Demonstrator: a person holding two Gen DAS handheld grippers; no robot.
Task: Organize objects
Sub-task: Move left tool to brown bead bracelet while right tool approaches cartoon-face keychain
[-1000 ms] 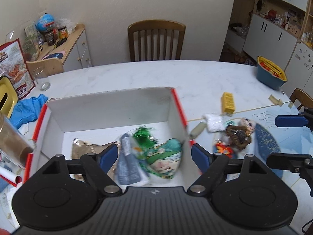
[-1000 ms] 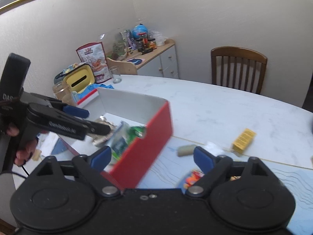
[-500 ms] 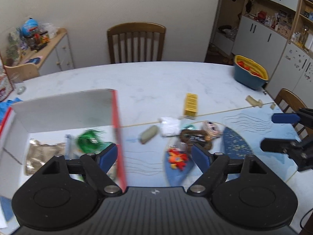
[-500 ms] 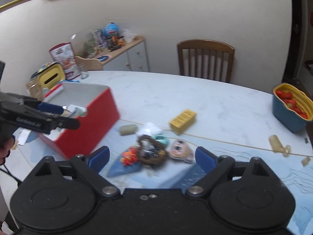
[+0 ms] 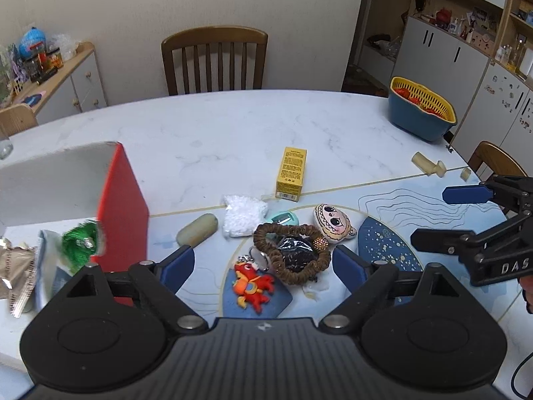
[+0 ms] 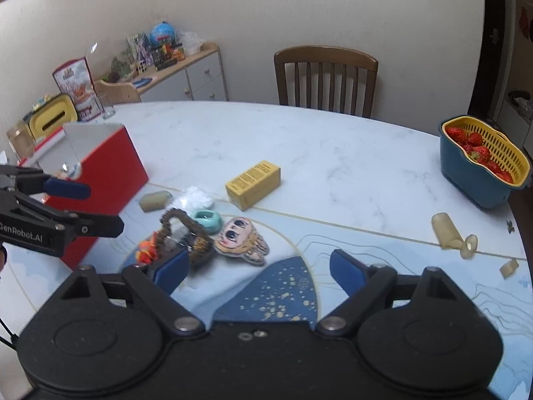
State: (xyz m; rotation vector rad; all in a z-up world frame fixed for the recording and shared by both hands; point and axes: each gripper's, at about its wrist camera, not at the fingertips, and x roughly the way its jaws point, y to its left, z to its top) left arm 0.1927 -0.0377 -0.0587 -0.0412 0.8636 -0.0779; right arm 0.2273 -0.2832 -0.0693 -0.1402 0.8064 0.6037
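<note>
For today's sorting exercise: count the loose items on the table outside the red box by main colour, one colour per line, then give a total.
Yellow: 1, carton
White: 1, fluffy pad
Teal: 1, sharpener
Brown: 1, scrunchie
Red-orange: 1, keychain toy
Cream/beige: 4, doll face, roll, tube, small piece
Total: 9

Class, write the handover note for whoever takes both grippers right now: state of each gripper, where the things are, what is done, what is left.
Left gripper: jaws have just been opening, nothing between them, above the pile.
Right gripper: open, empty.
Red box: at the table's left, already holding packets and a green wrapper.
Still loose on the table: brown scrunchie, red toy, doll-face charm, white fluffy piece, yellow carton, beige roll.
Left to do: move these into the box.
</note>
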